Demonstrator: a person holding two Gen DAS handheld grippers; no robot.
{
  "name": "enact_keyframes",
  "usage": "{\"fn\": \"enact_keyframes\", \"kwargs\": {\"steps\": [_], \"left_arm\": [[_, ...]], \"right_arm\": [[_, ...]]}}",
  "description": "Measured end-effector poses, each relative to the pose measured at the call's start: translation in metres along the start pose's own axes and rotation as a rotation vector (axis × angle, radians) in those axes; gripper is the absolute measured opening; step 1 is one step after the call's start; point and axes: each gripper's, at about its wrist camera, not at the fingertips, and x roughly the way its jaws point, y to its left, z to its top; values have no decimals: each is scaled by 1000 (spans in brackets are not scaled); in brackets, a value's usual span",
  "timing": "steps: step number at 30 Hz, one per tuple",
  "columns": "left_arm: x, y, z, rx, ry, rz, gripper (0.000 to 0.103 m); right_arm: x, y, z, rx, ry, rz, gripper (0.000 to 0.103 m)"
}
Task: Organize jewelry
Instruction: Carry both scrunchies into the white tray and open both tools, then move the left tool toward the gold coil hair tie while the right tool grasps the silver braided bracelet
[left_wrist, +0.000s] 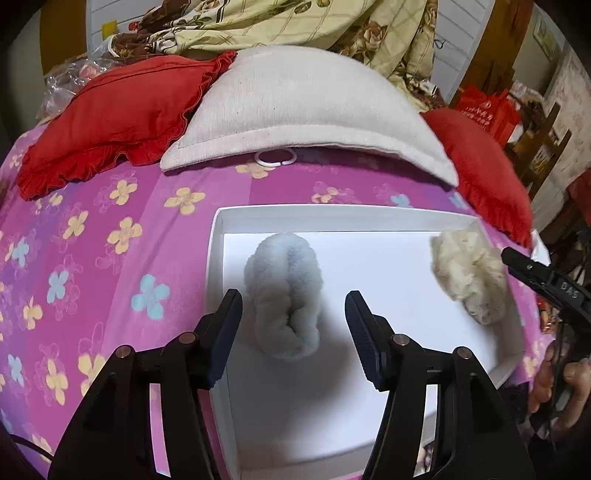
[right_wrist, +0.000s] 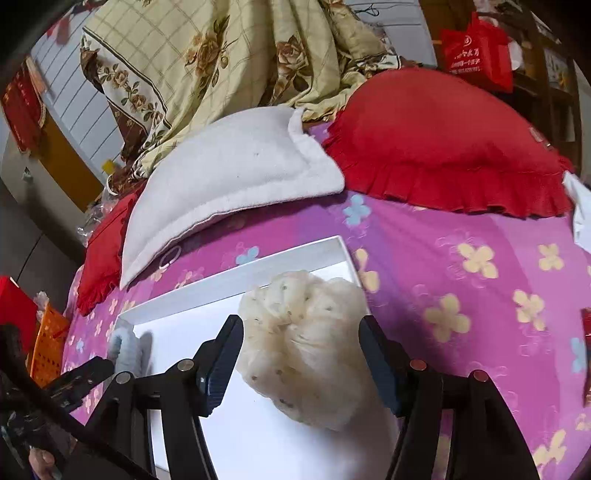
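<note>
A shallow white box (left_wrist: 218, 236) lies on the pink flowered bedsheet. A fluffy pale blue scrunchie (left_wrist: 282, 295) lies inside it at the left. My left gripper (left_wrist: 293, 310) is open, its fingers to either side of the blue scrunchie, not closed on it. A cream scrunchie (right_wrist: 306, 347) lies at the box's right side; it also shows in the left wrist view (left_wrist: 469, 277). My right gripper (right_wrist: 301, 339) is open around the cream scrunchie. The blue scrunchie (right_wrist: 127, 349) and box rim (right_wrist: 236, 275) show in the right wrist view.
A grey cushion (left_wrist: 306, 110) and red frilled pillows (left_wrist: 110, 118) lie behind the box. A small white ring (left_wrist: 275, 158) lies at the cushion's edge. A floral quilt (right_wrist: 207, 59) is heaped at the back. An orange basket (right_wrist: 48, 347) stands left of the bed.
</note>
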Motion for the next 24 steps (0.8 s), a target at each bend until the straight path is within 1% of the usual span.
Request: {"fn": "enact_keyframes", "kwargs": {"steps": [3, 6, 7, 9, 11, 12, 15, 18, 20, 24], "left_arm": [[-26, -2, -8, -9, -19, -11, 58], [-63, -10, -27, 24, -65, 7, 58], [-79, -13, -37, 43, -85, 15, 59], [-99, -18, -57, 63, -109, 8, 68], [-116, -23, -80, 74, -126, -1, 71], [-119, -26, -89, 77, -125, -3, 71], [-118, -34, -121, 84, -83, -27, 71], [-105, -42, -141, 69, -25, -55, 71], [-91, -51, -151, 67, 23, -79, 71], [-72, -77, -159, 121, 54, -78, 71]], "right_arm": [[-31, -2, -9, -9, -15, 23, 62], [-69, 0, -29, -52, -36, 37, 63], [-80, 0, -38, -69, -40, 40, 63], [-100, 0, -60, -100, -43, 46, 63], [-113, -4, -84, -114, -35, 48, 63], [-118, -7, -97, -116, -27, 49, 63], [-128, -14, -130, -110, -6, 46, 63], [-137, -23, -159, -83, 4, 52, 63], [-142, -28, -173, -66, 8, 53, 63], [-149, -36, -193, -33, 12, 61, 63]]}}
